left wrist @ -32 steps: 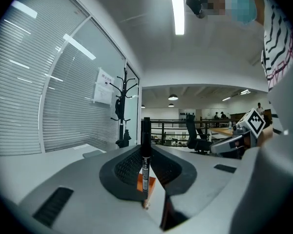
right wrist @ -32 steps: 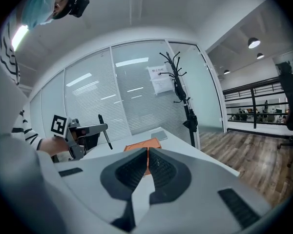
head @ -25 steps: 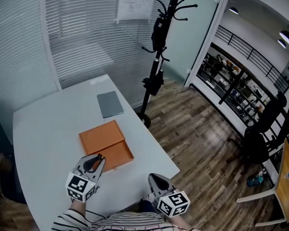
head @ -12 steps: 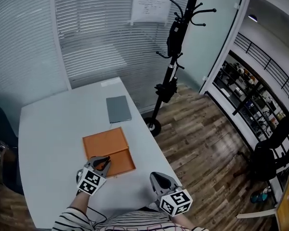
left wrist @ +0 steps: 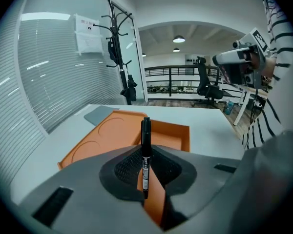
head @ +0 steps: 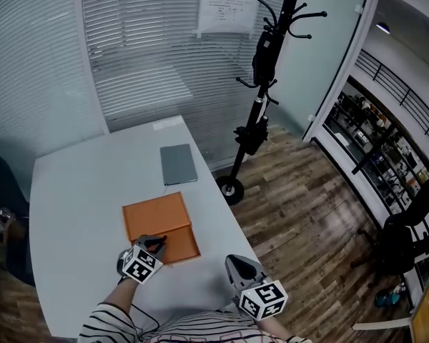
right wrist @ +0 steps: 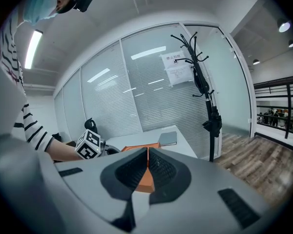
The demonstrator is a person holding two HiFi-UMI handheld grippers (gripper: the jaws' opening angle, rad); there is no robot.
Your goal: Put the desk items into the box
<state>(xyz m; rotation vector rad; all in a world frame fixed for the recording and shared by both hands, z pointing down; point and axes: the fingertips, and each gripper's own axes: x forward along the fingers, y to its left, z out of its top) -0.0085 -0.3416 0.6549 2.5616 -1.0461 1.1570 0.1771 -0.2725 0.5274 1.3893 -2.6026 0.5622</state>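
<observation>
An open orange box [head: 161, 224] lies on the white desk [head: 79, 191], lid part [head: 154, 214] farther, shallow tray part [head: 184, 241] nearer. My left gripper [head: 156, 246] hovers at the tray's near left corner, shut on a black marker pen [left wrist: 145, 130] that stands upright between the jaws. In the left gripper view [left wrist: 146, 152] the orange box [left wrist: 166, 134] lies just beyond the pen. My right gripper [head: 236, 266] hangs off the desk's near right edge, jaws shut with nothing between them [right wrist: 147, 162]. The orange box [right wrist: 145, 179] shows behind its jaws.
A grey notebook [head: 179, 164] lies farther back on the desk. A black coat stand [head: 261, 84] rises from the wooden floor right of the desk. Blinds cover the glass wall behind. A dark chair [head: 0, 213] sits at the desk's left side.
The head view has swung a little, shifting the desk in frame. My left gripper with the pen has edged toward the box's tray. The right gripper has barely moved.
</observation>
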